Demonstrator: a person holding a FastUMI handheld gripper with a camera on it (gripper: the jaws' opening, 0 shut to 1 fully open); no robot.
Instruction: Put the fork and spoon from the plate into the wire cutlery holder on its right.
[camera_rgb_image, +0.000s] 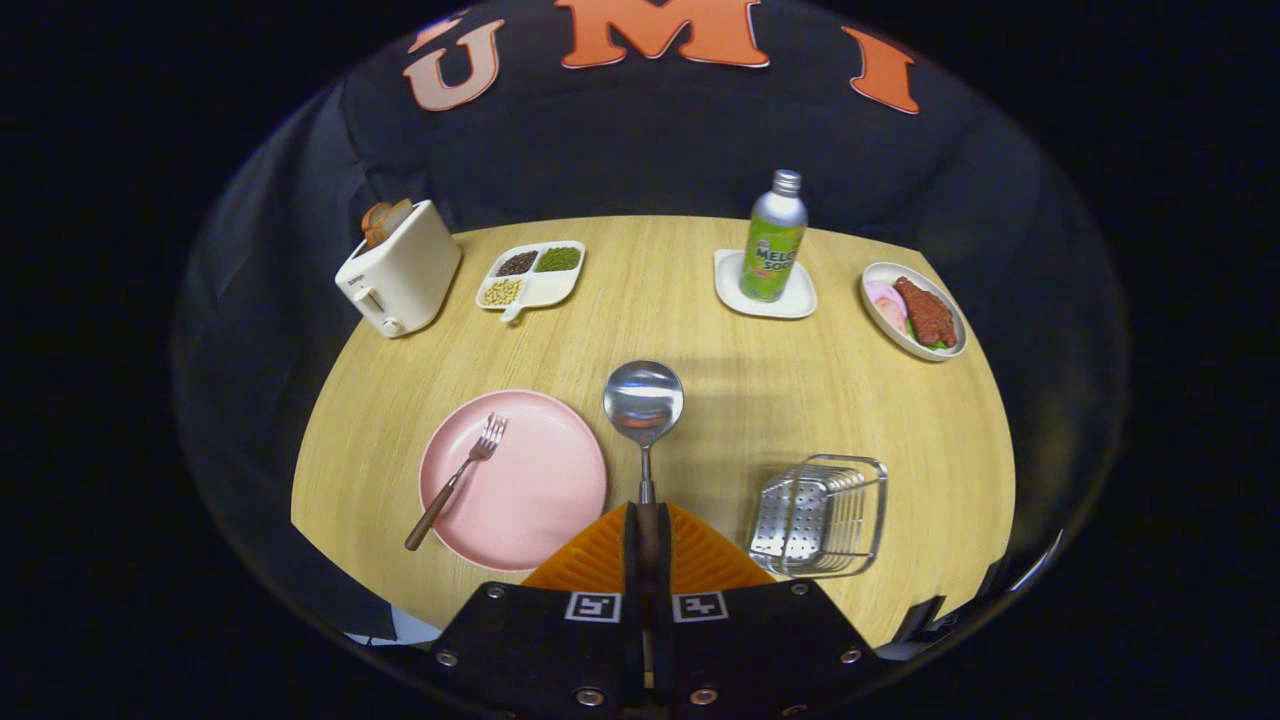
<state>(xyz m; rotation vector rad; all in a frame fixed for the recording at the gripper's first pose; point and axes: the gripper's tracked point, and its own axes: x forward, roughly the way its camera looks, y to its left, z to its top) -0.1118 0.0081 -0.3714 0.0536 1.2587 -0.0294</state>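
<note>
A wooden counter (700, 330) is seen carrying a pink plate (530, 500), on which the fork (457, 478) is laid with its handle overhanging the rim. The wire cutlery holder (822, 515) is set to the plate's right. The spoon (644, 415) is pinched by its handle in the gripper (647, 530), bowl pointing ahead, between plate and holder.

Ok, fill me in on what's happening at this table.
A handheld gripper is shut on the handle of the spoon, holding it up above the table, between the pink plate and the wire cutlery holder. The fork lies on the plate with its handle over the rim. The holder has no cutlery in it yet.
</note>
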